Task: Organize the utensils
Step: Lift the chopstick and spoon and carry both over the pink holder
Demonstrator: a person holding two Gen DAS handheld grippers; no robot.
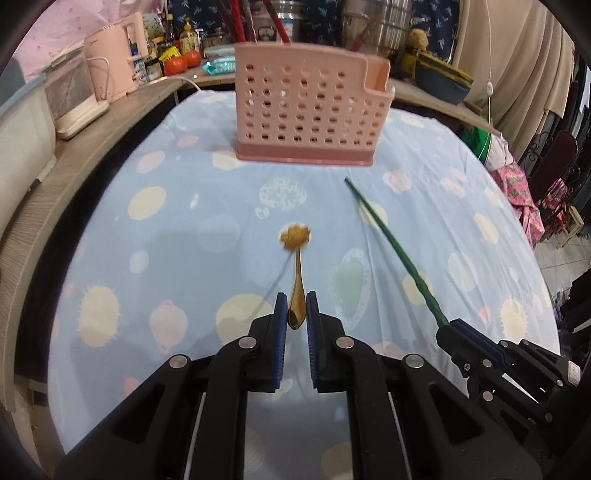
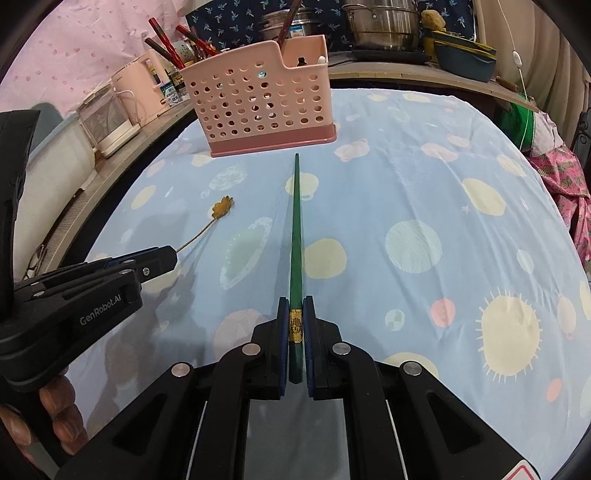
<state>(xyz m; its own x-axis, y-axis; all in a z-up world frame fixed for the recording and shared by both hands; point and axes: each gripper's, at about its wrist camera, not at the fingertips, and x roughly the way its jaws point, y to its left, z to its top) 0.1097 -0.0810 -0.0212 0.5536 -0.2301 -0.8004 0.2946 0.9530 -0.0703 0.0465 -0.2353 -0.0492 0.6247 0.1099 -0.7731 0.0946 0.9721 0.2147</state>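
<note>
I see a table under a pale blue cloth (image 1: 177, 236) printed with suns, planets and pastel dots. A wooden shelf (image 1: 66, 162) curves round its left and far sides. On the left of it stand a white appliance (image 1: 75, 99) and a pink kettle (image 1: 118, 55), then jars, bottles and two tomatoes (image 1: 183, 62). Further along sit steel pots (image 2: 384, 22) and a stack of blue bowls (image 2: 465, 55). Behind hang a pink dotted curtain (image 2: 92, 40) and a dark blue patterned fabric (image 2: 232, 18). A beige curtain (image 1: 517, 55) hangs at right, with a white cord and switch (image 1: 490, 86) in front of it. Pink floral fabric (image 2: 565, 184) lies heaped at the table's right edge.
</note>
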